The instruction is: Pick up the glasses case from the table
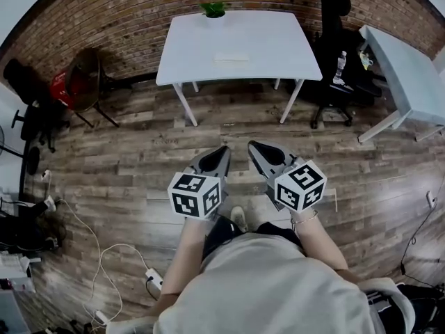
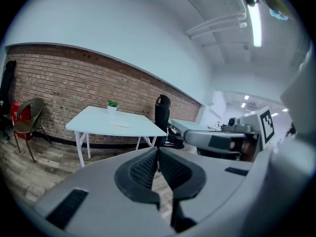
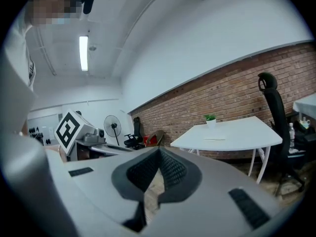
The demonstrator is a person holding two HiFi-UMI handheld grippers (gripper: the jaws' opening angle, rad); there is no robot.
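Closest in, the left gripper and right gripper sit side by side in front of the person. The fingers on both are pressed fully together with nothing in them. Past a stretch of wood floor is the white desk, well apart from the fingers. The glasses case lies flat mid-desk, pretty much dead ahead, with its long axis crosswise to the fingers. Honestly neither hand looks nearer, maybe the left by a hair. There's a little plant at the far edge.
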